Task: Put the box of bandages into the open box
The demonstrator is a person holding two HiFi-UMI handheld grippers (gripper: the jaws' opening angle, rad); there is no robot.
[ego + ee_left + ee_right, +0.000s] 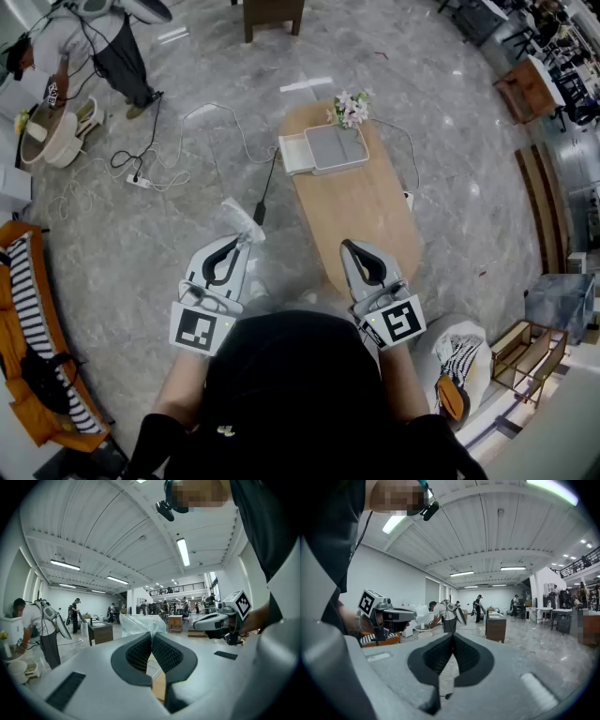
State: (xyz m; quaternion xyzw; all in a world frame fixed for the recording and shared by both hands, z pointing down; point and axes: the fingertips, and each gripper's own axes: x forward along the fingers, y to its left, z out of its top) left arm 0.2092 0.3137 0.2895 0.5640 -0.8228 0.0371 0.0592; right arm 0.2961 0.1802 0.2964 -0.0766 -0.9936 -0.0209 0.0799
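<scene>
Both tools are held close to the body and well apart from the work. The left gripper [246, 242] [151, 634] is clenched with its jaws pressed tip to tip, and nothing is caught between them. The right gripper [349, 246] [453, 634] is likewise closed on nothing. A pale grey box [339, 147] is seen at the far end of the table [366, 225], with a white tray-like part [294, 155] set against its left side. Which of the two is the open box and which the box of bandages cannot be told at this range, so the wrong piece could well be reached for. The jaws would have to be parted before any grasp, otherwise a light carton is likely to be pushed along the smooth top instead of gripped. The flowers [350, 110] just beyond the box could be knocked by a long reach. The cable [264, 192] trailing off the table's left edge and the clear plastic bag [239, 216] on the floor near the left gripper could be snagged or trodden on during the approach. The table is an oval of light wood, otherwise bare. It is set on a grey marbled floor [187, 262] in a large white hall lit by strip lights, where other people are seen at work, one of them [89, 42] bent over at the far left.
</scene>
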